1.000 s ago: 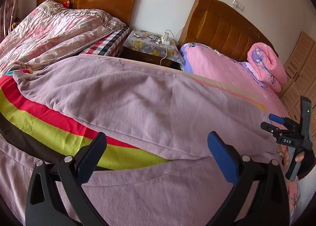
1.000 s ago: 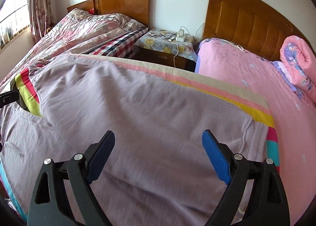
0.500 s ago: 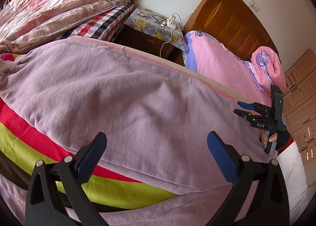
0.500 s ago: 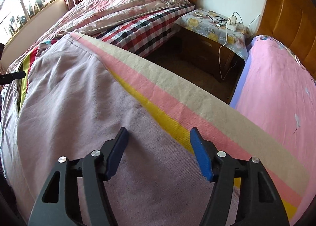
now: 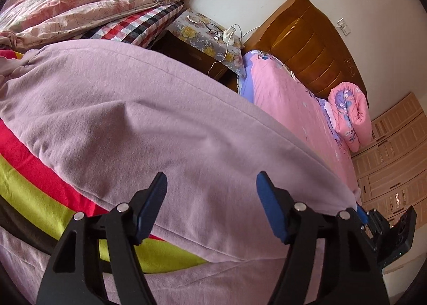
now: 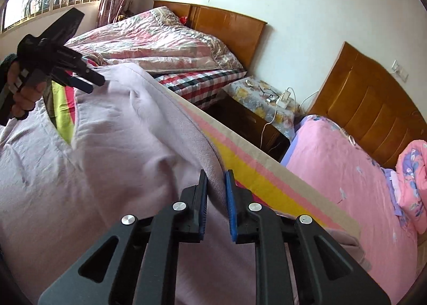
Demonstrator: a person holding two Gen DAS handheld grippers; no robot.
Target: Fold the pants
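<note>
Counted: two grippers, left gripper (image 5: 210, 209) and right gripper (image 6: 216, 203). One pair of pants (image 5: 149, 123). Two wooden headboards (image 6: 373, 107), one nightstand (image 6: 256, 115).

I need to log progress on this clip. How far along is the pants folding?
Early stage. Done: the lilac pants lie spread on the striped blanket, no fold visible. In hand: the right hand-held gripper has closed on a raised ridge of the fabric; the left hand-held gripper is open above the cloth. Left: every fold.

Nothing legible from where I stand: no lettering, labels, brands or numbers can be read on the bedding, the headboards, the wardrobe or either tool.
</note>
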